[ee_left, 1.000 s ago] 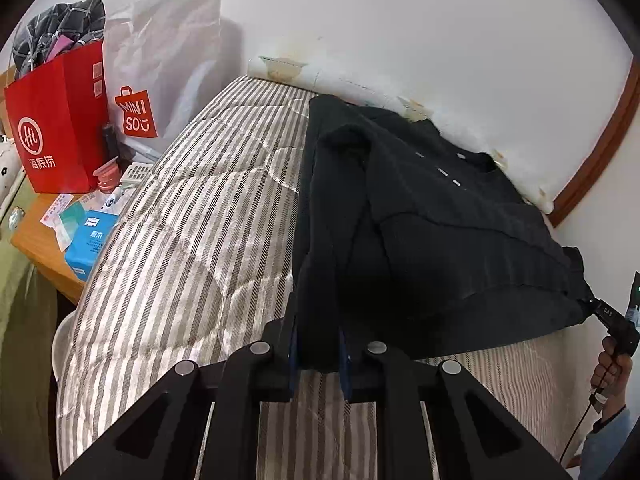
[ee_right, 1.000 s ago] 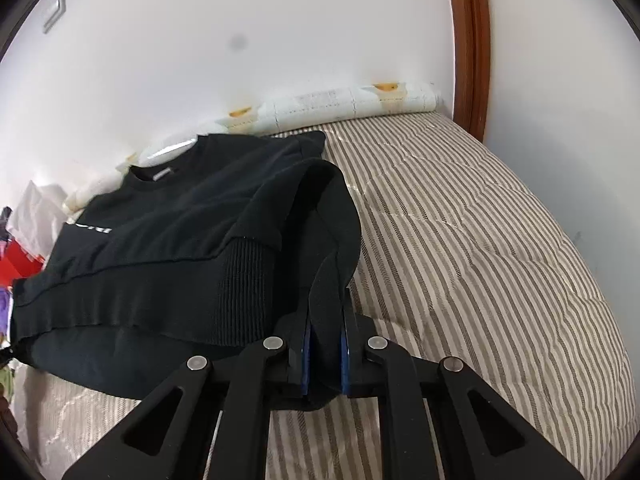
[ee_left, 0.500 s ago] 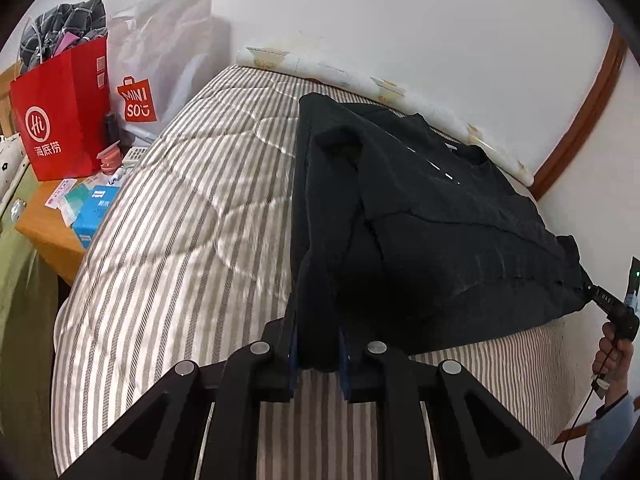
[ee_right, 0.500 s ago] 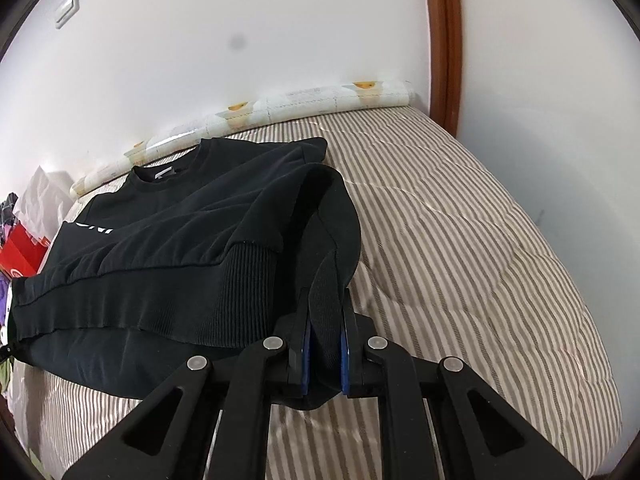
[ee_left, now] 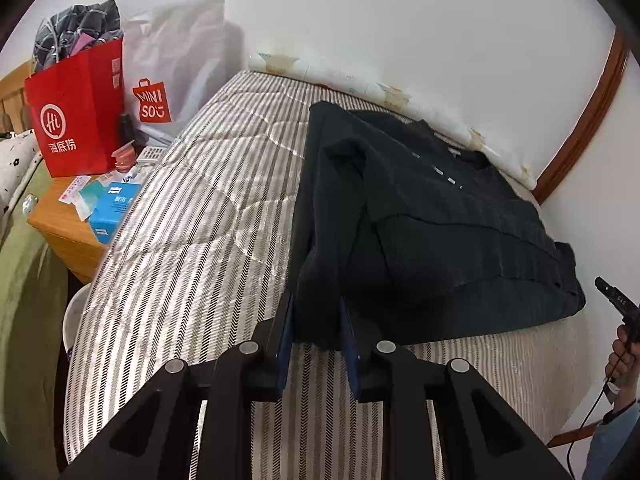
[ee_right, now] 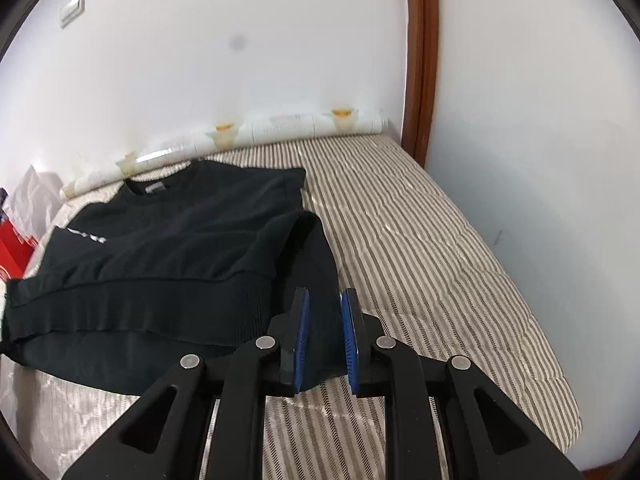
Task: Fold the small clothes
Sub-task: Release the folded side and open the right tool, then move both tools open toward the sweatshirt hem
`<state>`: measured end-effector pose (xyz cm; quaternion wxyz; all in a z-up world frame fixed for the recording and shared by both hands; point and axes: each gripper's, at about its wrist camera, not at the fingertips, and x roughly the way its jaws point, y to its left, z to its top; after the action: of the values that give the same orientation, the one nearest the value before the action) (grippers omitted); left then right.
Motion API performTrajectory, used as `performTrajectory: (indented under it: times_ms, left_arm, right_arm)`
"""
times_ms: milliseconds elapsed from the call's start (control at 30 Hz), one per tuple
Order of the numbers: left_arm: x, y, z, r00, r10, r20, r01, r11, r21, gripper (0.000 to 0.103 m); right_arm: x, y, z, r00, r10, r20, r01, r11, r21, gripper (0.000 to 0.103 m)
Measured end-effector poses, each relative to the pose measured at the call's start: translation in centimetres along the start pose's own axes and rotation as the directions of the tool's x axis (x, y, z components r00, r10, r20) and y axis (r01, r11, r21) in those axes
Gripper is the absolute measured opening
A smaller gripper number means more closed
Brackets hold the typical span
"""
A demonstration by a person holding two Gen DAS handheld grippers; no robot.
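A black sweatshirt [ee_left: 432, 216] lies on the striped mattress [ee_left: 192, 240], sleeves folded in over the body. My left gripper [ee_left: 316, 320] has its jaws parted a little, with the sweatshirt's left hem corner loose between them. My right gripper [ee_right: 323, 320] has its jaws parted as well, with the right hem corner [ee_right: 320, 280] lying between the blue pads, not pinched. The sweatshirt also shows in the right wrist view [ee_right: 168, 248], collar toward the wall.
A red paper bag [ee_left: 76, 116] and a white Miniso bag [ee_left: 172, 72] stand on a wooden side table [ee_left: 64, 224] left of the bed. A rolled sheet [ee_right: 280, 128] lies along the wall. A wooden door frame [ee_right: 420, 60] is at the right.
Both grippers have opened their jaws from pinching the hem corners, and the hem has dropped onto the mattress. Both have drawn back a little.
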<state>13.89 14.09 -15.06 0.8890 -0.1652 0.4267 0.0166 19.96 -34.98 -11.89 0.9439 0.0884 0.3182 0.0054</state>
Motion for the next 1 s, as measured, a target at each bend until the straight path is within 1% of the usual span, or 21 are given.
performTrajectory:
  times_ms: [167,233,367,467,500,567,633,767,867,933,1000]
  left_arm:
    - [-0.6,0.0,0.2,0.999,-0.038,0.021,0.038,0.999,-0.027,0.026]
    - [-0.8,0.1,0.1,0.999,-0.049,0.023,0.049,0.998,-0.031,0.035]
    - [-1.5,-0.2,-0.2,0.996,-0.076,0.038,0.077,0.997,-0.025,0.036]
    - [-1.8,-0.8,-0.5,0.995,-0.095,0.038,0.095,0.995,-0.001,0.037]
    - [-1.7,-1.2,-0.6,0.993,-0.111,0.034,0.111,0.994,0.010,0.037]
    - [-1.3,-2.0,-0.7,0.990,-0.140,0.015,0.139,0.990,0.029,0.036]
    - [-0.3,-3.0,-0.8,0.985,-0.169,-0.027,0.170,0.984,0.048,0.035]
    - [1.7,-4.5,-0.8,0.975,-0.210,-0.077,0.214,0.975,0.055,0.034]
    - [3.1,-5.5,-0.6,0.971,-0.217,-0.103,0.224,0.973,0.061,0.034]
    - [4.4,-5.7,-0.3,0.972,-0.200,-0.125,0.207,0.977,0.046,0.034]
    - [5.2,-5.9,0.1,0.973,-0.188,-0.136,0.196,0.980,0.046,0.034]
  right_arm:
    - [-0.2,1.4,-0.1,0.999,0.045,-0.015,-0.045,0.999,-0.020,0.017]
    - [0.2,2.5,-0.3,0.998,0.051,-0.032,-0.053,0.997,-0.049,0.018]
    - [1.1,4.5,-1.3,0.996,0.056,-0.067,-0.063,0.993,-0.097,0.018]
    - [1.7,5.7,-2.3,0.991,0.081,-0.103,-0.093,0.988,-0.122,0.018]
    - [1.8,6.1,-2.6,0.991,0.080,-0.105,-0.094,0.986,-0.138,0.018]
    - [1.9,6.5,-3.0,0.991,0.081,-0.108,-0.096,0.984,-0.149,0.017]
    - [2.2,6.9,-3.3,0.987,0.101,-0.129,-0.119,0.983,-0.137,0.018]
    - [2.7,8.0,-3.7,0.975,0.144,-0.171,-0.168,0.977,-0.134,0.017]
    - [3.6,9.0,-3.7,0.974,0.136,-0.183,-0.166,0.973,-0.159,0.017]
    - [4.6,9.3,-3.5,0.971,0.115,-0.211,-0.151,0.974,-0.167,0.017]
    - [5.4,9.4,-3.4,0.968,0.118,-0.220,-0.154,0.976,-0.154,0.017]
